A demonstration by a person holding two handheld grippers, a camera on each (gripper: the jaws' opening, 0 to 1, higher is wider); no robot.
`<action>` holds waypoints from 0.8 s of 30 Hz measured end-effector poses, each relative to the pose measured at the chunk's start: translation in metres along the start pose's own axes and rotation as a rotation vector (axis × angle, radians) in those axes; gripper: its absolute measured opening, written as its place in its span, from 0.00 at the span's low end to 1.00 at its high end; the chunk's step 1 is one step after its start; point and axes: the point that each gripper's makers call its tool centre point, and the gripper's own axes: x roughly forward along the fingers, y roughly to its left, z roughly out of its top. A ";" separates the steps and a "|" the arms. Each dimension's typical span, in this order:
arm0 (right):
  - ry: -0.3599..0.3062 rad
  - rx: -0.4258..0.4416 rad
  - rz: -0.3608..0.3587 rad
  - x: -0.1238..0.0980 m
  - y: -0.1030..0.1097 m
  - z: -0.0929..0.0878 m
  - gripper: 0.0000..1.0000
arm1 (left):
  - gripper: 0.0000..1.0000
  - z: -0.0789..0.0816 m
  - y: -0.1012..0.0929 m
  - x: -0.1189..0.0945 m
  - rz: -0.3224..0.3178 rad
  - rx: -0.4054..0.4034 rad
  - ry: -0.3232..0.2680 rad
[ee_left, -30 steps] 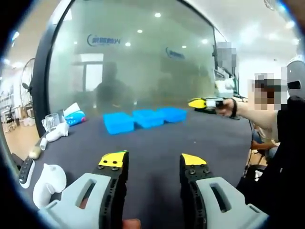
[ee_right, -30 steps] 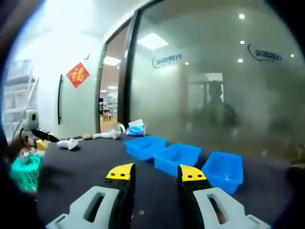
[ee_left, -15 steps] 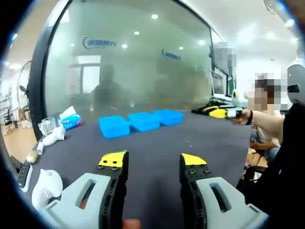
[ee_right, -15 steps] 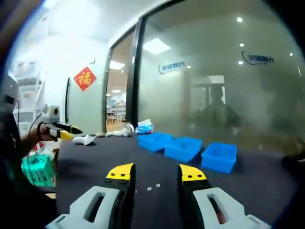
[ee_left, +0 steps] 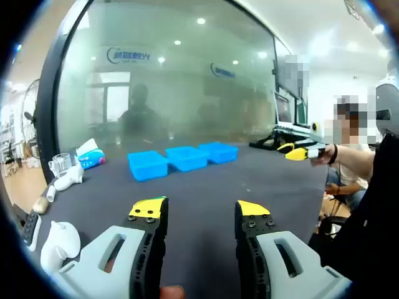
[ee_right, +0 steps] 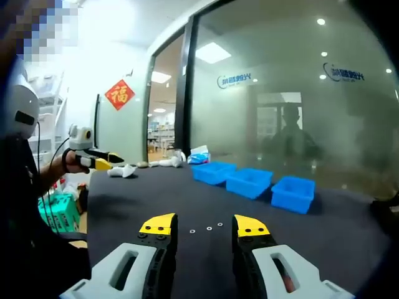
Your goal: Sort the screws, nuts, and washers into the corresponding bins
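Three blue bins point(ee_left: 186, 157) stand in a row on the dark table point(ee_left: 206, 187) before a frosted glass wall. In the right gripper view the bins point(ee_right: 249, 182) lie ahead to the right. Three small metal parts point(ee_right: 209, 228) lie loose on the table just beyond my jaws. My left gripper point(ee_left: 199, 210) is open over the table, with nothing between its yellow-tipped jaws. My right gripper point(ee_right: 204, 227) is open too, above the table near those parts. In each view a hand holds the other gripper out to the side: right gripper point(ee_left: 302, 152), left gripper point(ee_right: 100, 161).
White handheld devices point(ee_left: 61, 240), a glass cup point(ee_left: 60, 163), a tissue pack point(ee_left: 91, 154) and a remote point(ee_left: 32, 224) sit along the table's left edge. A green basket point(ee_right: 57, 210) stands off the table. The person's dark sleeve point(ee_left: 374, 205) fills the right side.
Both views have swung with the hands. The small parts have come into the right gripper view, just ahead of its jaws. In the left gripper view the right gripper sank and drifted right. Both stay open.
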 end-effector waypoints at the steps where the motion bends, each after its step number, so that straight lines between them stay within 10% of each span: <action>1: 0.006 -0.002 0.008 0.001 0.001 0.000 0.31 | 0.42 0.000 0.000 0.000 -0.001 -0.001 0.001; 24: 0.263 -0.110 0.230 0.024 0.025 -0.017 0.28 | 0.42 -0.010 -0.007 -0.002 -0.031 -0.002 0.031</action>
